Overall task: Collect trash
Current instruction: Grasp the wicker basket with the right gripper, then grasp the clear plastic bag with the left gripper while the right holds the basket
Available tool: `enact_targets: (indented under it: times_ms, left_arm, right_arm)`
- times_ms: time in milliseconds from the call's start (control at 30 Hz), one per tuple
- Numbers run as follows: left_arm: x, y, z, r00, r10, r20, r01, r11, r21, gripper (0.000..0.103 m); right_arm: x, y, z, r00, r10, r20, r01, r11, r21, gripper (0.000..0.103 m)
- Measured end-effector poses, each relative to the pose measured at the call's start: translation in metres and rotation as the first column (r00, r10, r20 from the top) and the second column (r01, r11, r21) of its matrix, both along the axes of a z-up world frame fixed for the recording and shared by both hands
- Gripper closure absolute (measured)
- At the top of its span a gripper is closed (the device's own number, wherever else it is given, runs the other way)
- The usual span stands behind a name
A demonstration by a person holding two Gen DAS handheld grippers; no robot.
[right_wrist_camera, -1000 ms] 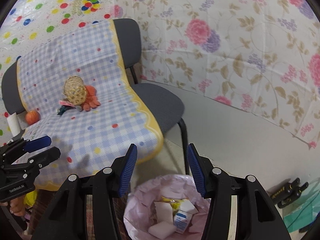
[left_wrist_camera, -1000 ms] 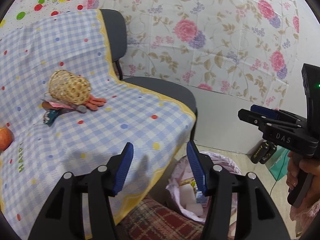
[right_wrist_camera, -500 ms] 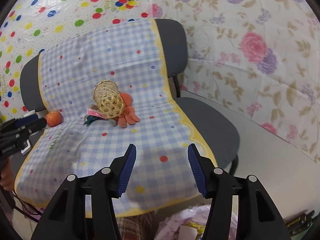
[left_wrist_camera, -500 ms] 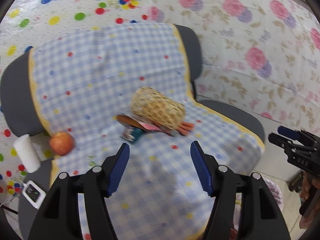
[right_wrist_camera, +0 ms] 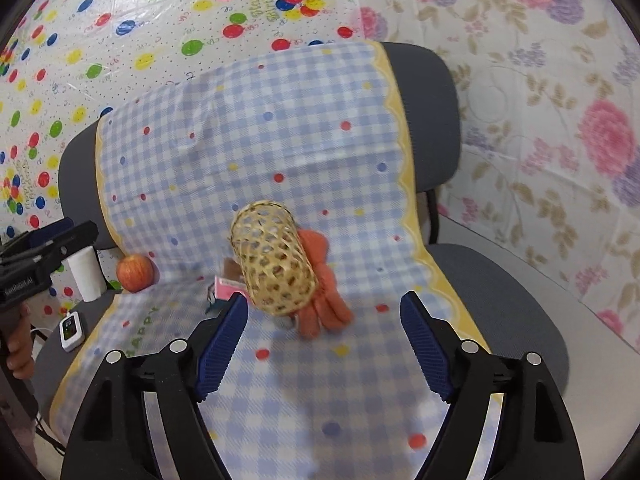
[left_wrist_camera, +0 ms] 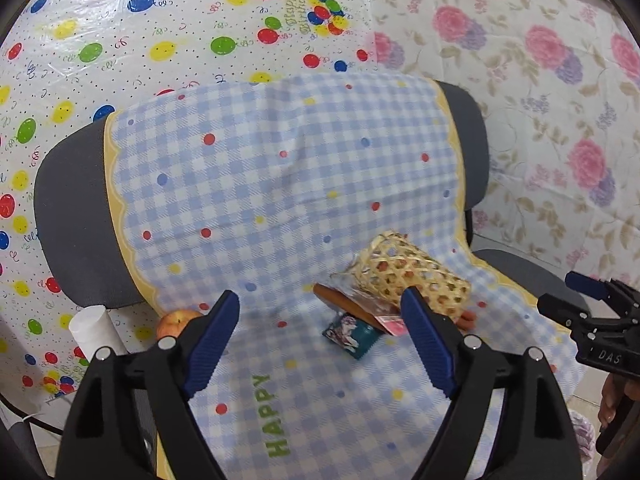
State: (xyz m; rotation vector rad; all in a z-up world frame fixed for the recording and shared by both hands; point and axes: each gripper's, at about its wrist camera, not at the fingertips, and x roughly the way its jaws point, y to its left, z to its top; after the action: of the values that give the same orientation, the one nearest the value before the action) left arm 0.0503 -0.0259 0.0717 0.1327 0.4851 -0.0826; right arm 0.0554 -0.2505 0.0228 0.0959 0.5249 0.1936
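Note:
A teal wrapper point(left_wrist_camera: 351, 335) and a pink packet point(left_wrist_camera: 394, 325) lie on the blue checked cloth point(left_wrist_camera: 280, 200) over two chairs, beside a woven bamboo basket point(left_wrist_camera: 412, 276) lying on its side. In the right wrist view the basket point(right_wrist_camera: 274, 260) lies over an orange glove point(right_wrist_camera: 324, 304), with the pink packet point(right_wrist_camera: 226, 286) at its left. My left gripper point(left_wrist_camera: 320, 340) is open and empty, above the cloth just short of the wrappers. My right gripper point(right_wrist_camera: 322, 344) is open and empty, just short of the basket and glove.
An apple point(right_wrist_camera: 135, 272) and a white paper roll point(right_wrist_camera: 86, 274) sit at the cloth's left edge. A small white device point(right_wrist_camera: 71, 332) lies on the left chair. The grey chair seat point(right_wrist_camera: 500, 300) is at right. Patterned sheets cover the walls.
Both grippers swung up and left from the pink-lined trash bin on the floor to the chairs. The bin has left both views. Both stay open.

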Motion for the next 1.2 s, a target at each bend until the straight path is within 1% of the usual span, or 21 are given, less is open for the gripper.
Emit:
enact_targets:
  times_ms: [100,200,333,467,500,600,667,700,733,800,833,867,900,1000,1100,1167,1200]
  left_arm:
    - [0.017,0.002,-0.02,0.999,0.027,-0.031,-0.026,1.0,0.016,0.022]
    - [0.032,0.008,-0.043,0.996,0.039,-0.084,-0.039,0.999,0.001,0.022]
    - [0.048,0.017,-0.068,0.99,0.051,-0.128,-0.053,0.999,-0.011,0.022]
    - [0.057,0.025,-0.081,0.985,0.057,-0.16,-0.062,0.998,-0.027,0.022]
    - [0.059,0.026,-0.083,0.984,0.055,-0.168,-0.061,0.998,-0.034,0.022]
    - [0.059,0.028,-0.084,0.983,0.039,-0.181,-0.05,0.997,-0.058,0.022]
    - [0.057,0.027,-0.082,0.983,0.025,-0.182,-0.037,0.997,-0.065,0.022]
    - [0.055,0.025,-0.081,0.983,0.015,-0.181,-0.027,0.997,-0.067,0.022]
    - [0.054,0.022,-0.081,0.983,0.005,-0.182,-0.018,0.997,-0.069,0.022]
    - [0.05,0.016,-0.08,0.984,-0.017,-0.18,0.004,0.997,-0.071,0.022]
    - [0.049,0.012,-0.079,0.984,-0.028,-0.176,0.016,0.998,-0.068,0.022]
    - [0.048,0.009,-0.079,0.984,-0.033,-0.175,0.022,0.998,-0.065,0.022]
    - [0.048,0.004,-0.079,0.984,-0.043,-0.175,0.033,0.997,-0.063,0.022]
    - [0.049,-0.008,-0.08,0.98,-0.072,-0.184,0.059,0.996,-0.074,0.023]
    - [0.053,-0.02,-0.082,0.978,-0.091,-0.187,0.078,0.994,-0.08,0.024]
    - [0.058,-0.027,-0.085,0.975,-0.098,-0.198,0.082,0.993,-0.088,0.029]
    - [0.064,-0.03,-0.089,0.972,-0.096,-0.214,0.078,0.993,-0.093,0.033]
  right_arm:
    - [0.027,0.013,-0.008,0.999,0.037,-0.028,-0.038,0.999,-0.006,0.02]
    - [0.053,0.026,-0.019,0.997,0.054,-0.051,-0.056,0.998,-0.043,0.02]
    - [0.077,0.042,-0.032,0.994,0.074,-0.081,-0.079,0.995,-0.066,0.02]
    - [0.096,0.056,-0.039,0.991,0.098,-0.091,-0.106,0.991,-0.088,0.02]
    - [0.102,0.062,-0.041,0.99,0.103,-0.094,-0.113,0.988,-0.105,0.02]
    - [0.117,0.074,-0.048,0.989,0.096,-0.111,-0.112,0.982,-0.153,0.02]
    - [0.124,0.08,-0.052,0.987,0.102,-0.124,-0.123,0.977,-0.177,0.022]
    - [0.123,0.081,-0.052,0.986,0.109,-0.127,-0.131,0.975,-0.178,0.026]
    - [0.12,0.083,-0.052,0.986,0.111,-0.125,-0.133,0.974,-0.182,0.028]
    - [0.11,0.082,-0.049,0.989,0.104,-0.105,-0.122,0.974,-0.19,0.031]
    - [0.102,0.078,-0.046,0.99,0.104,-0.095,-0.12,0.977,-0.176,0.032]
    - [0.097,0.074,-0.042,0.991,0.104,-0.085,-0.116,0.981,-0.156,0.032]
    - [0.086,0.064,-0.035,0.994,0.095,-0.058,-0.102,0.988,-0.118,0.032]
    - [0.062,0.039,-0.015,0.998,0.058,0.007,-0.057,0.997,-0.06,0.032]
    - [0.042,0.012,-0.002,0.999,-0.004,0.049,0.006,0.999,-0.048,0.032]
    - [0.032,-0.004,0.0,0.997,-0.05,0.065,0.054,0.997,-0.057,0.032]
    - [0.03,-0.01,-0.001,0.996,-0.066,0.067,0.07,0.996,-0.061,0.032]
